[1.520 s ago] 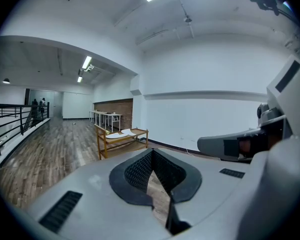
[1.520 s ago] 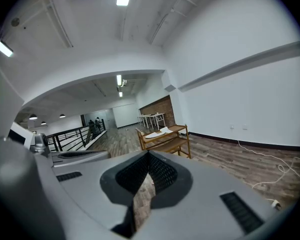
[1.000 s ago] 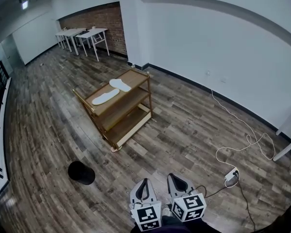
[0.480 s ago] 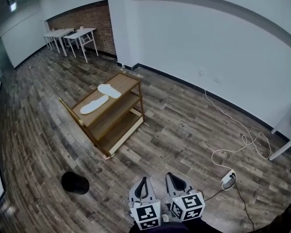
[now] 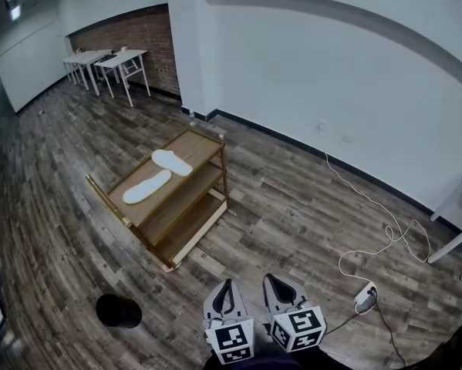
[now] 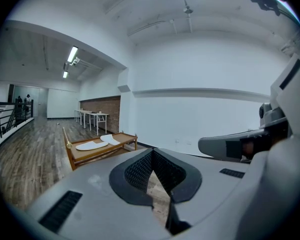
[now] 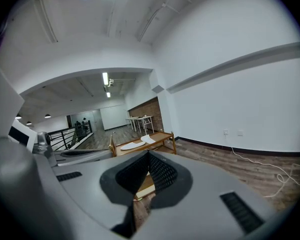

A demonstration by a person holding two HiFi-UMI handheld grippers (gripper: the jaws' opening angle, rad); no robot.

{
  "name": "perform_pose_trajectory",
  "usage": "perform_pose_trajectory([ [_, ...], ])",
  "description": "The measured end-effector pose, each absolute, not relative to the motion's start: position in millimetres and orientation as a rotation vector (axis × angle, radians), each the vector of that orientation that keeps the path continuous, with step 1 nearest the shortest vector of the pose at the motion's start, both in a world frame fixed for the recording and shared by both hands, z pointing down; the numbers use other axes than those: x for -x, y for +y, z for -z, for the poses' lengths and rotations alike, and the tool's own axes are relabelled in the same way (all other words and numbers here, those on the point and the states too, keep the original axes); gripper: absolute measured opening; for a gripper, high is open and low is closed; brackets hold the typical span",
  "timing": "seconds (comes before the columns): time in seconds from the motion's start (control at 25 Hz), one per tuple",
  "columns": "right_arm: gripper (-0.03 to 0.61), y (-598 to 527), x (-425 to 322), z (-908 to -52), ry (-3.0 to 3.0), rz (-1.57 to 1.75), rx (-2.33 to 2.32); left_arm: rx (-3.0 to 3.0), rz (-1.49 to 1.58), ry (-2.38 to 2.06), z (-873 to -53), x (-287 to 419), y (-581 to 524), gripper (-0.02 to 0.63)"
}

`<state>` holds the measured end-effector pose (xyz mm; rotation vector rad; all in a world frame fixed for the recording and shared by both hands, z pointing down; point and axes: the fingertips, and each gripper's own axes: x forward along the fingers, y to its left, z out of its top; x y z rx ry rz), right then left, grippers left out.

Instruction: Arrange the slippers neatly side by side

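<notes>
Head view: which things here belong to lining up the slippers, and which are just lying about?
Job: left slipper and right slipper, both white, at an angle to each other on the wooden rack top shelf; left gripper, right gripper, both shut, empty.
Lying about: black round object; white cable; power strip; white tables at the far end.

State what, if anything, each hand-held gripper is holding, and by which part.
Nothing is held. The left hand-held gripper and right hand-held gripper are both shut and empty; the two flat white slippers lie atop the wooden shelf rack.
</notes>
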<state>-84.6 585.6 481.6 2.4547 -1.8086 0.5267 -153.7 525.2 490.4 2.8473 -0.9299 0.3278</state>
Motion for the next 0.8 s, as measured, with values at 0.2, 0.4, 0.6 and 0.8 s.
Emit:
perform_pose_trajectory([
  [0.2, -0.002, 579, 71, -488, -1.752, -0.551, -2.480, -2.829, -0.349, -0.894, -500, 141, 513, 0.002],
  [0.4, -0.002, 575, 55, -492, -1.733, -0.569, -2.480, -2.826, -0.366, -0.859, -506, 121, 511, 0.000],
  [0.6, -0.002, 558, 27, -495, -1.758, -0.587, -2.458, -2.807, -0.393, -0.891, -511, 95, 495, 0.002],
  [0.8, -0.002, 534, -21, -496, -1.794, -0.612, -2.445, -2.816, -0.429, -0.920, -511, 49, 475, 0.002],
])
